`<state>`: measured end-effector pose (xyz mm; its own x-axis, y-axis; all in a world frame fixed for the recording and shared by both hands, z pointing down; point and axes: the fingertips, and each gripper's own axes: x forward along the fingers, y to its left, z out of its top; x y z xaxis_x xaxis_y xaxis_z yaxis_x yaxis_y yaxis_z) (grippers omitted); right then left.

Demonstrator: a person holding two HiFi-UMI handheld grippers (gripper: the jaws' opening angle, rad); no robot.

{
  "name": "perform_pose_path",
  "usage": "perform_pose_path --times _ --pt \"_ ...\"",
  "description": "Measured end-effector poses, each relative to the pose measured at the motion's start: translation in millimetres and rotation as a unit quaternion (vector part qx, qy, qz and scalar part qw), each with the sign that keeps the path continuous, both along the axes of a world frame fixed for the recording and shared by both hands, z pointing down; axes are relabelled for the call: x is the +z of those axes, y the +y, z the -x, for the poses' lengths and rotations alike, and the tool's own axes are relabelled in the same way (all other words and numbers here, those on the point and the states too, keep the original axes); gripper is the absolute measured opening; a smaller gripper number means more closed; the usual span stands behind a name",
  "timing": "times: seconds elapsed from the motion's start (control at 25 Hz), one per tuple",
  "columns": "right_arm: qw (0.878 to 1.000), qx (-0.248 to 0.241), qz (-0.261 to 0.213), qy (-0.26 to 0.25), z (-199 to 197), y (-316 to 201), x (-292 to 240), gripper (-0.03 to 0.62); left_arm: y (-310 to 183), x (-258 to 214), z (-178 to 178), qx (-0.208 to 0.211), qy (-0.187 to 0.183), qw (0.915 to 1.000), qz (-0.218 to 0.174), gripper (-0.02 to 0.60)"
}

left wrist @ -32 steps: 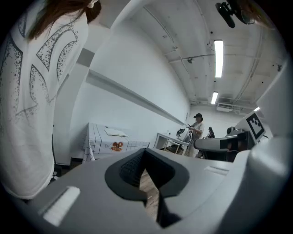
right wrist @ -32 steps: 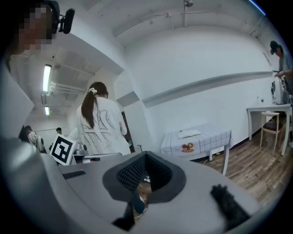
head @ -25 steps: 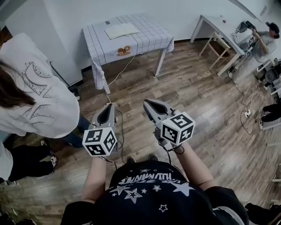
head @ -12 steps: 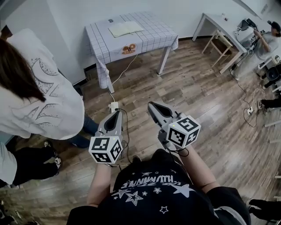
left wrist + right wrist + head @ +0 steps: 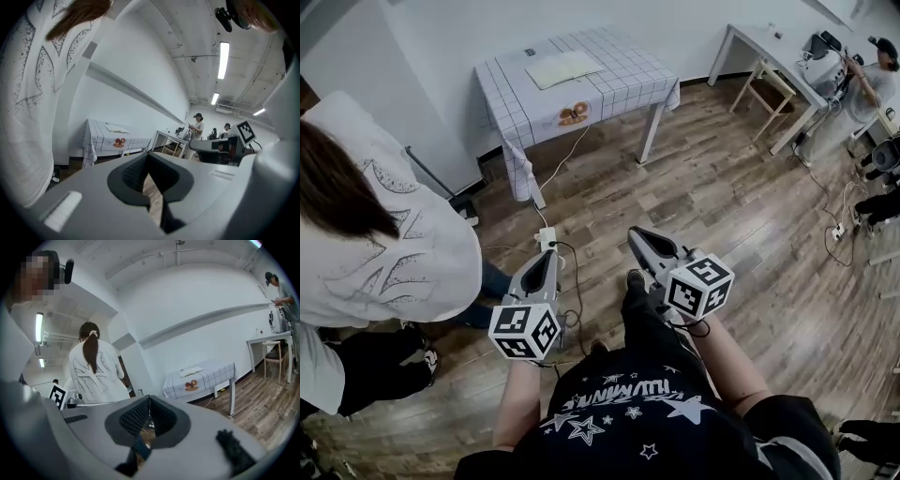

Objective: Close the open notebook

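Jaws of left gripper (image 5: 547,255) and right gripper (image 5: 636,234): closed together, empty. Open pale paper notebook (image 5: 563,67) lies on white checked-cloth table (image 5: 630,82), well apart.

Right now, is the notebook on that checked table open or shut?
Open. The notebook lies spread flat on the checked table, with its pale pages facing up on both sides of the middle fold.

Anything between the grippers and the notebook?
Nothing stands in the line. The notebook lies open on the table, across open floor from the left gripper and right gripper, both shut and empty. A power strip lies low ahead, and a bystander stands off left.
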<state>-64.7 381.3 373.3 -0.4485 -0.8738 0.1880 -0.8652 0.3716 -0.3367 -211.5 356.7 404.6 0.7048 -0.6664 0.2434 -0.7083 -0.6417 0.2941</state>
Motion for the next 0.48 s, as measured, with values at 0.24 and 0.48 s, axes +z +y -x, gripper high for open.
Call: perform_pose_path --times 0.24,0.48 --pt "0.999 -0.032 -0.002 0.0 -16 -57 11 0.015 -56 -10 -27 -0.019 -0.009 0.9995 -0.025 0.009" --pt "0.999 -0.047 -0.015 -0.002 -64 -136 -1 0.015 -121 0 -64 -0.043 -0.02 0.9989 -0.007 0.009"
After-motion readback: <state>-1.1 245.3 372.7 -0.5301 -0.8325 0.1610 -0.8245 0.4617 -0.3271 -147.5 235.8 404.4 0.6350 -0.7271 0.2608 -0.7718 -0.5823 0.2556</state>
